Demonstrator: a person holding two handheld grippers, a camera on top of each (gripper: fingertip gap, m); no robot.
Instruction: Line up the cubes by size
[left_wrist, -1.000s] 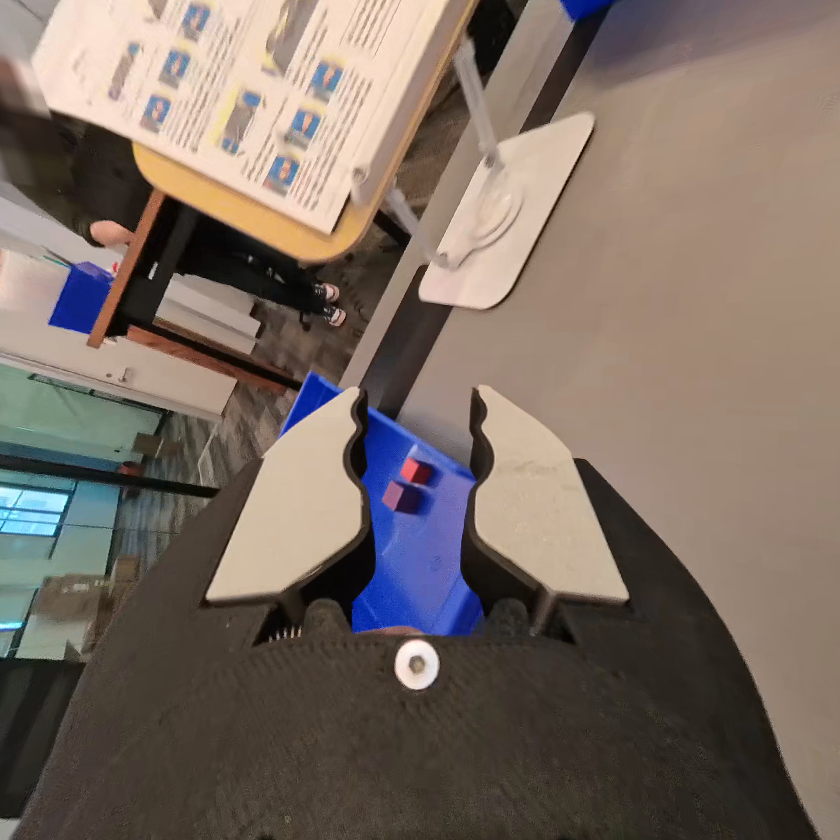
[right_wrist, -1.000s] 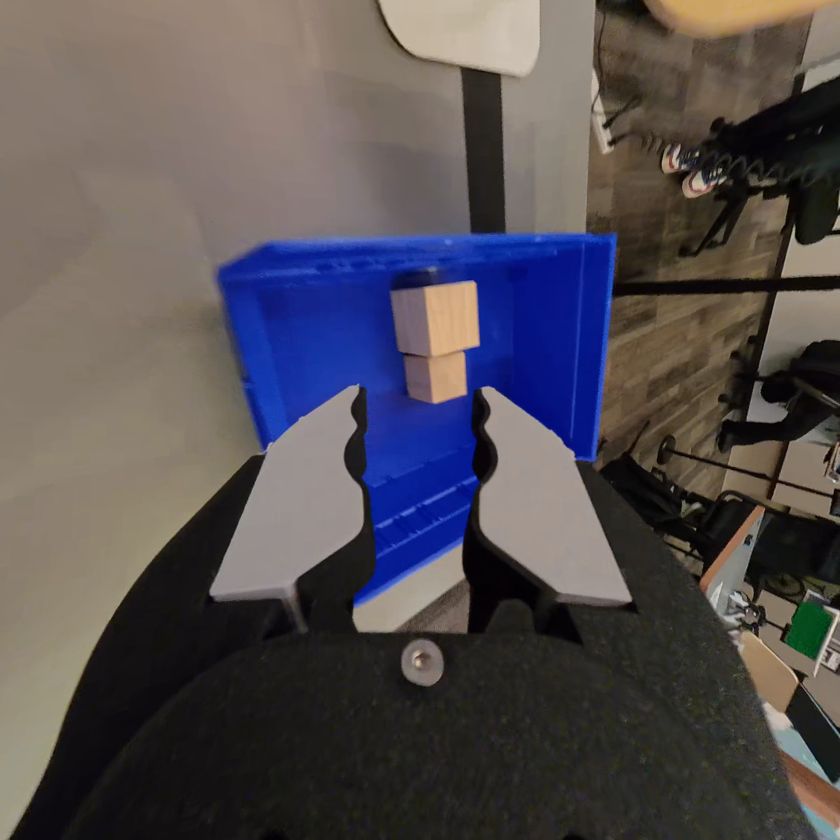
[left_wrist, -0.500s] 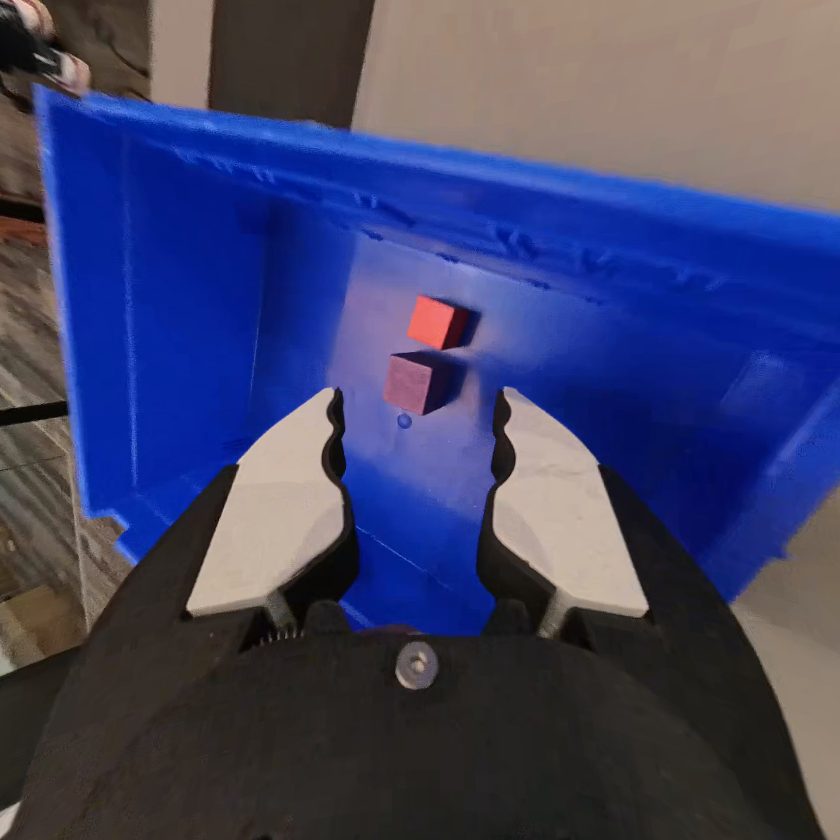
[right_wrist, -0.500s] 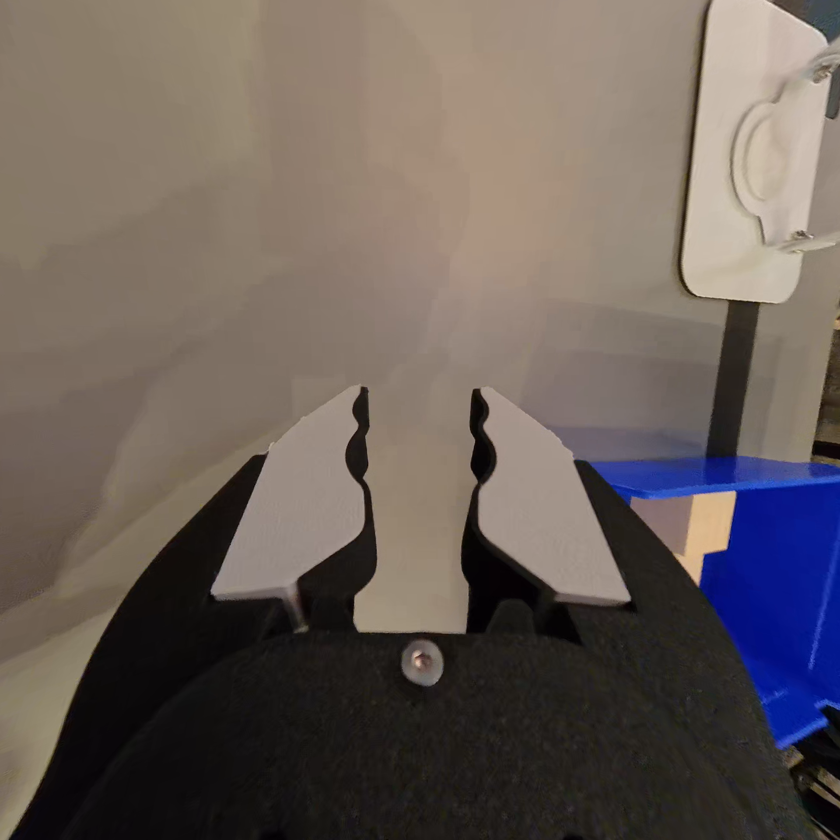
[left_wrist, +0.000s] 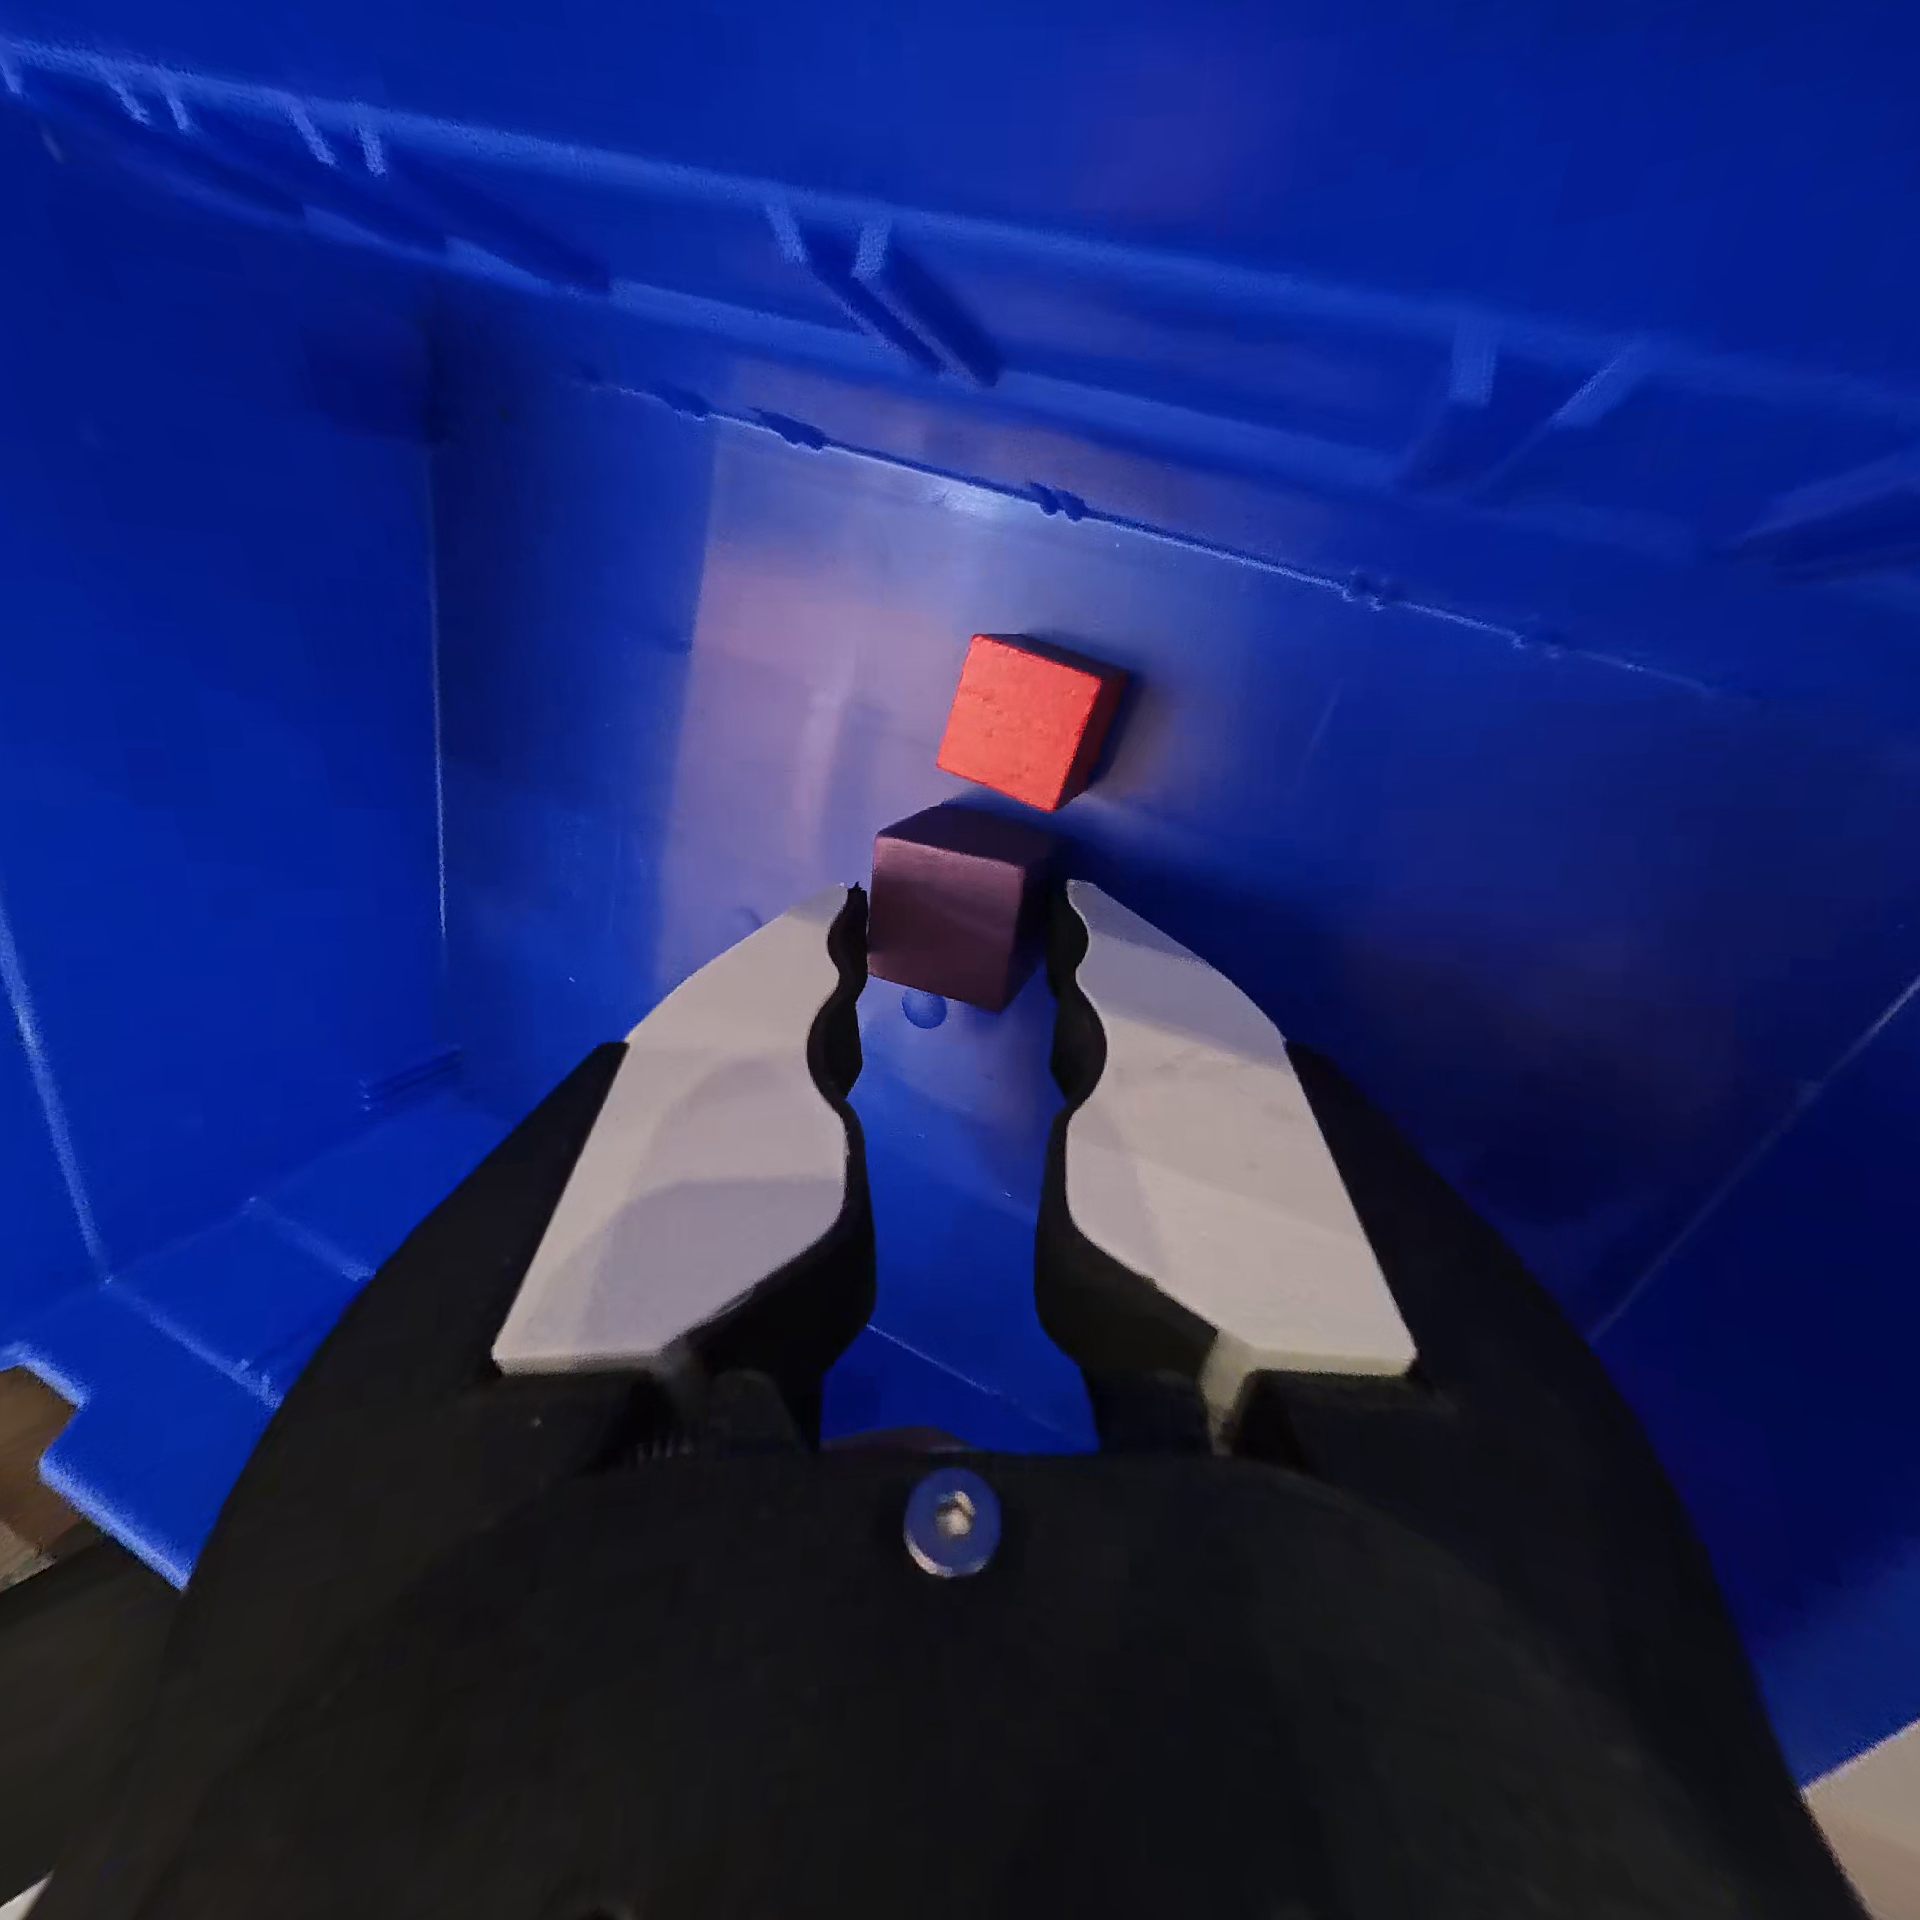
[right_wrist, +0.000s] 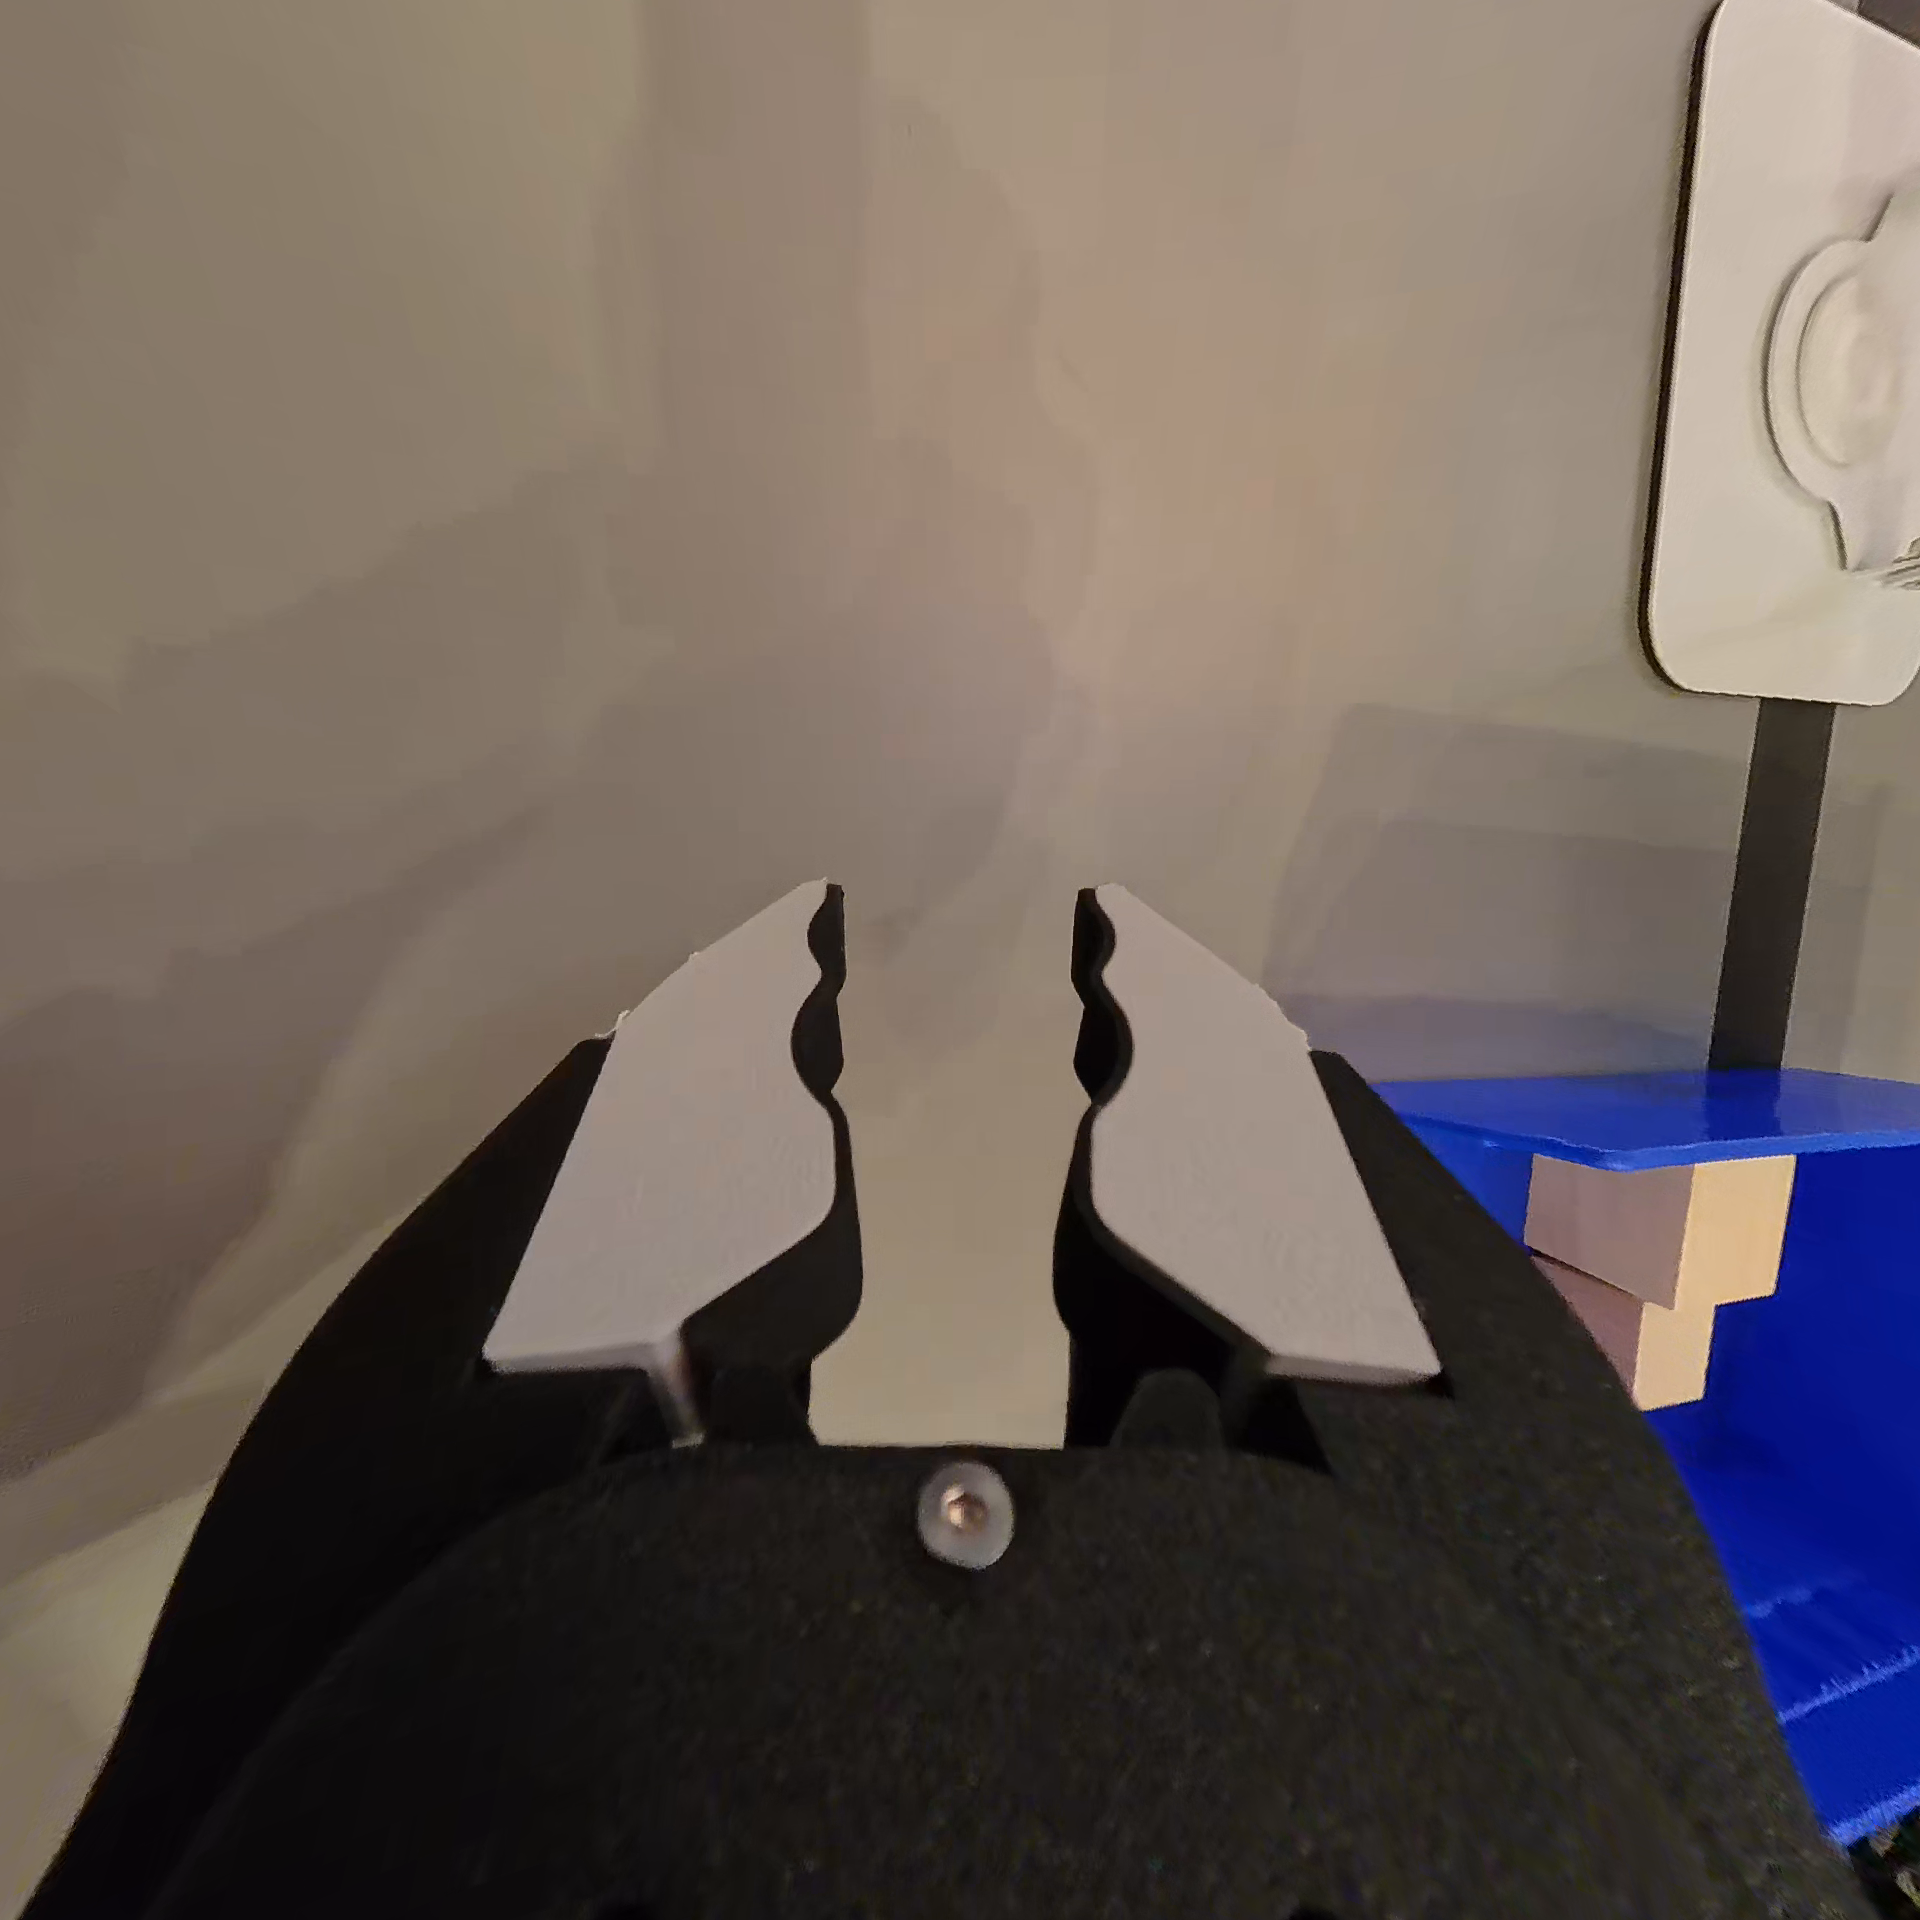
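Inside the blue bin (left_wrist: 312, 727), my left gripper (left_wrist: 956, 904) has narrowed around the purple cube (left_wrist: 951, 914), pads at its sides, to lift it; the red cube (left_wrist: 1023, 717) waits just beyond. My right gripper (right_wrist: 958, 904) hangs open, empty, over the bench (right_wrist: 520, 416), ready to place.

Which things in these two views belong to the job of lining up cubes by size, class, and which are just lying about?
Part of the job:
- purple cube, between the left gripper fingertips
- red cube
- two plain wooden cubes
- blue bin holding the coloured cubes
- right gripper, open over the table

Just lying about:
- white plate with a clear stand
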